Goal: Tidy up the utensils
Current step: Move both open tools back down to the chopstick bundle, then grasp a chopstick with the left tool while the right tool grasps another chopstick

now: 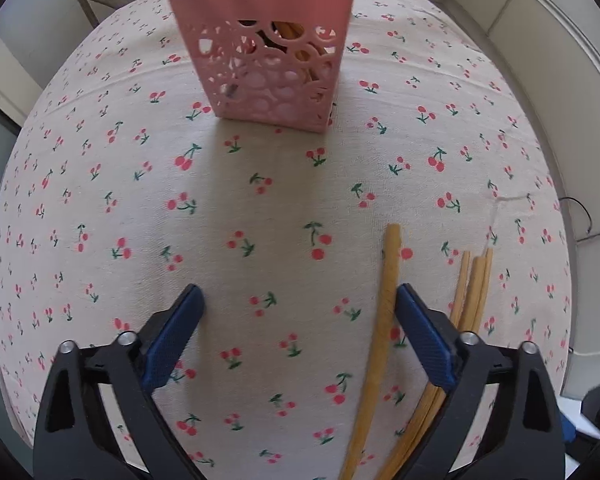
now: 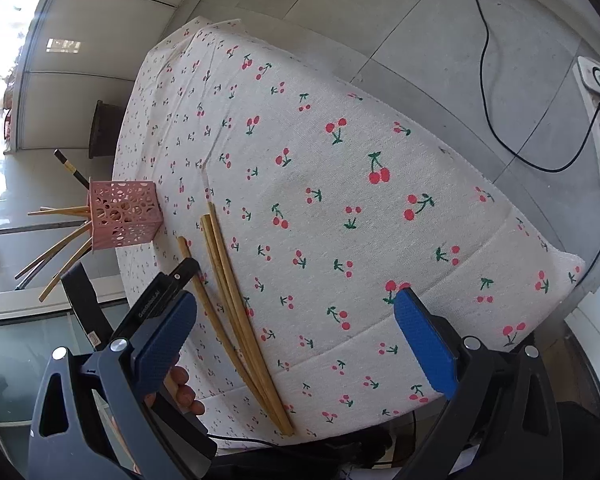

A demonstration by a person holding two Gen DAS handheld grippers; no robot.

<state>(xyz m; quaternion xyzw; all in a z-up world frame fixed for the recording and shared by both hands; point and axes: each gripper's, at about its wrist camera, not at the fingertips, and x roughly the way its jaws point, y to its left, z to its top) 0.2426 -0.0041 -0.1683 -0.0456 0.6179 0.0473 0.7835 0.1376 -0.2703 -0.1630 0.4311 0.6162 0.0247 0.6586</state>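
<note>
Left gripper point(image 1: 298, 300) stands spread wide, empty, its blue ribbed pads low over a woven cherry-print cloth point(image 1: 100, 184); one round wooden chopstick point(image 1: 384, 320) lies flat just inside the 3 o'clock pad, with a bundle point(image 1: 474, 292) of thinner sticks outside it at 4 o'clock. The pink plastic holder point(image 1: 268, 40), square with round perforations, stands at 12 o'clock, sticks showing through its holes. Right gripper point(image 2: 296, 308) is likewise spread and empty, clear of the table; in its view the loose sticks lie at 7 o'clock and the holder at 9 o'clock.
</note>
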